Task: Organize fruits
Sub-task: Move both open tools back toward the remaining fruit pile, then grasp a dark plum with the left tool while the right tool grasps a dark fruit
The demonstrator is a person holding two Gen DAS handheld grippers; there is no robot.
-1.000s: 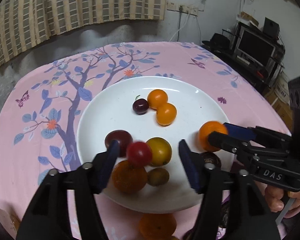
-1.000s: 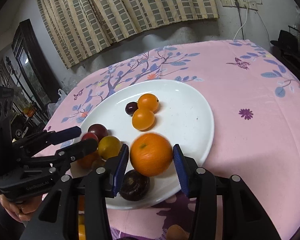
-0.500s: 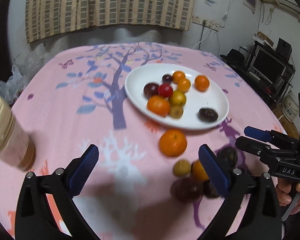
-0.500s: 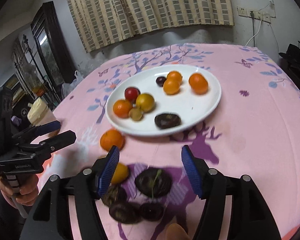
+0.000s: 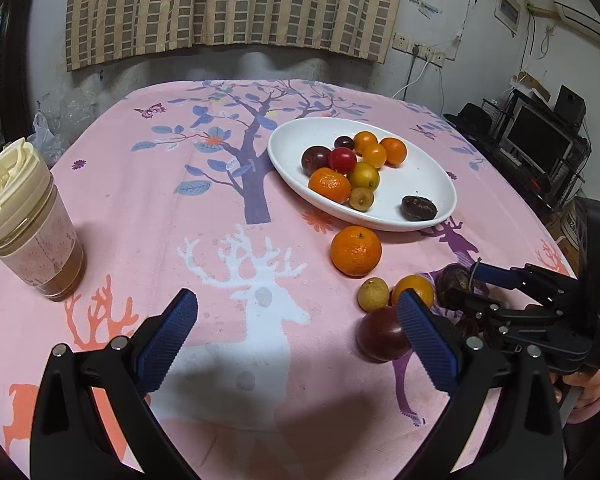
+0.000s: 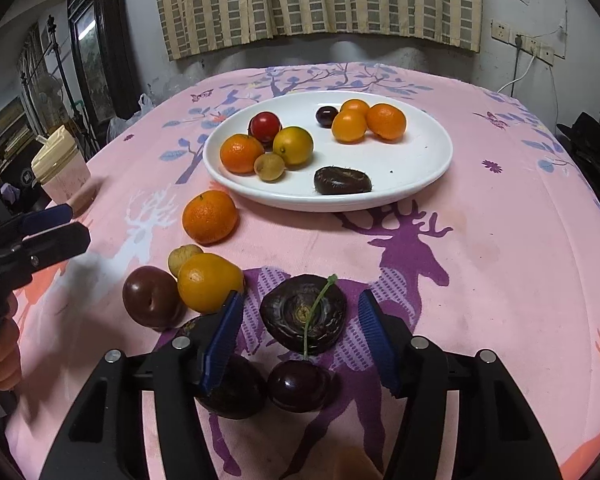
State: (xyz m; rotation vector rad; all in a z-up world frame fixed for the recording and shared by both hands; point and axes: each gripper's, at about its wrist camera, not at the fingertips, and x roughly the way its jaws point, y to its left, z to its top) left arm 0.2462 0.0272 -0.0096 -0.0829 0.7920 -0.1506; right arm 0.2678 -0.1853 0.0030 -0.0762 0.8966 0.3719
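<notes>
A white plate (image 5: 284, 160) (image 6: 412, 160) holds several oranges, plums and small fruits. On the pink cloth in front of it lie a mandarin (image 5: 356, 250) (image 6: 209, 216), an orange-yellow fruit (image 6: 208, 282), a dark red plum (image 5: 380, 334) (image 6: 150, 296) and a cherry (image 6: 298, 386). My right gripper (image 6: 300, 312) is closing around a wrinkled dark purple fruit (image 6: 304, 312) with a green stem; a gap shows on both sides of it. My left gripper (image 5: 296, 320) stands wide open over the white deer print, with nothing between its fingers.
A cup with a cream lid (image 5: 24, 216) (image 6: 62, 168) stands at the table's left side. A small yellow-brown fruit (image 5: 374, 294) lies beside the plum. Shelves with a monitor (image 5: 540, 144) stand beyond the right edge. A hand (image 5: 580, 392) holds the right gripper.
Both grippers have let go of their fruit over the plate and pulled back toward the near edge. The left jaws have opened wide; the right now straddles the dark purple fruit.
</notes>
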